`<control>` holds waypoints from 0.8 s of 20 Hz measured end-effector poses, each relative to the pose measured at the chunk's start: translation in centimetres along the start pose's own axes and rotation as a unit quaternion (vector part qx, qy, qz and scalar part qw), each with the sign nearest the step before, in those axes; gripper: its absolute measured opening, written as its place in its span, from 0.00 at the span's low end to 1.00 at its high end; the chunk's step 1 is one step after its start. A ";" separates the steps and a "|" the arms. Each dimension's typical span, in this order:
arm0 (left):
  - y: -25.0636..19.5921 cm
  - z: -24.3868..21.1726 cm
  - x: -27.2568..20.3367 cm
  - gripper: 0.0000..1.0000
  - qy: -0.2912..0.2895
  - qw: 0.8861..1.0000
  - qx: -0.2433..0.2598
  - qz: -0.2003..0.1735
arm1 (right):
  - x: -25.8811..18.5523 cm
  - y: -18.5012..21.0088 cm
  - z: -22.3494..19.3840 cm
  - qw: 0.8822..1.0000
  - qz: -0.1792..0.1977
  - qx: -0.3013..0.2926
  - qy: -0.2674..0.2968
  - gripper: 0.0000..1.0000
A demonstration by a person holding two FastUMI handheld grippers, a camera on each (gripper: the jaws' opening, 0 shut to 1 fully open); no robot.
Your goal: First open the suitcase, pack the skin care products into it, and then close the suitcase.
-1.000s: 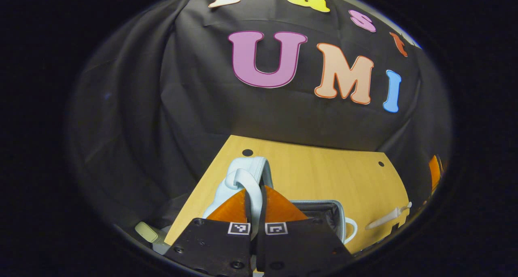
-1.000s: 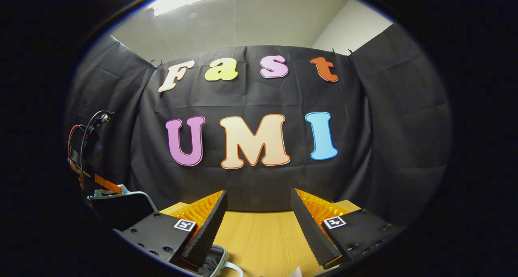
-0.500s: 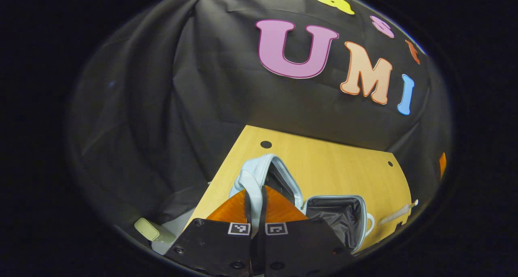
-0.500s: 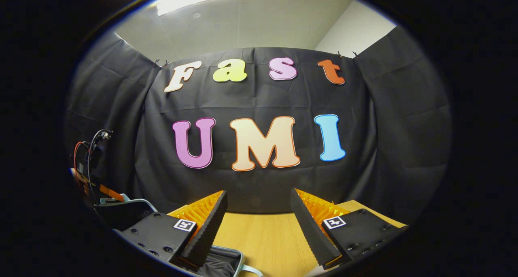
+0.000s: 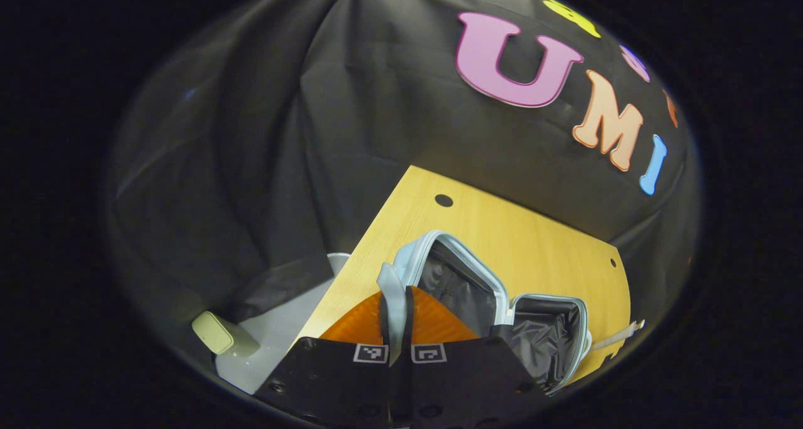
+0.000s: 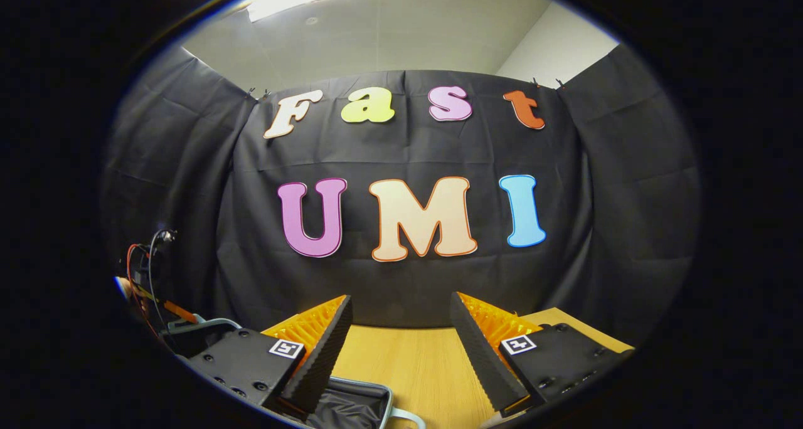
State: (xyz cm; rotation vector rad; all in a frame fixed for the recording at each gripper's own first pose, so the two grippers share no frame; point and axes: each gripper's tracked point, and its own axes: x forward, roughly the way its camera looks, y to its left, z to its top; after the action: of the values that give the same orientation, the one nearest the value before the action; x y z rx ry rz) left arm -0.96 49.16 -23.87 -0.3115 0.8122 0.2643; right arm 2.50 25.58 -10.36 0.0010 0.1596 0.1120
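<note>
Your left gripper (image 5: 395, 303) is pinched tight on the pale blue strap (image 5: 390, 291) at the edge of the suitcase lid (image 5: 439, 259), both orange fingers pressing on it with no gap showing. From there the lid stands raised at about 1 o'clock of the fingers, its dark lining facing you. The suitcase base (image 5: 552, 341) lies open on the wooden table (image 5: 533, 247) at about 3 o'clock, black lining showing inside its light blue rim. Past the base, near the table's right edge at 3 o'clock, lies a slim white skin care tube (image 5: 618, 336), outside the case. Off the table at 9 o'clock, a pale green block (image 5: 213, 332) rests on a grey surface.

Your right gripper (image 6: 398, 344) is spread wide and grips nothing; bare table shows between the black pads. Below the left finger, at 7 o'clock, the open suitcase base (image 6: 351, 407) shows its dark lining and blue rim. Far off at 9 o'clock you can see the lid's edge (image 6: 201, 323) and the other gripper (image 6: 147, 278) with its cables.
</note>
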 end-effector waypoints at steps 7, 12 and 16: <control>6.1 -3.6 3.5 0.00 0.033 0.998 -0.005 0.054 | -0.5 -0.2 -0.3 1.000 -0.004 -0.013 0.006 0.98; 7.8 -4.9 5.1 0.00 0.043 0.996 -0.014 0.074 | -0.7 -0.6 -0.1 1.000 -0.008 -0.019 0.009 0.96; 10.5 -3.6 5.2 0.13 0.006 0.989 0.034 0.143 | -0.8 -0.7 -0.1 1.000 -0.003 -0.024 0.010 0.98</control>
State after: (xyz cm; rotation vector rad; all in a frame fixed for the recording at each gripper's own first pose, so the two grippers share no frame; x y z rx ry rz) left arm -3.56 58.05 -31.81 -0.1322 0.8760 0.5028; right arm 1.75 24.84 -10.32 -0.0488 0.1776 0.1107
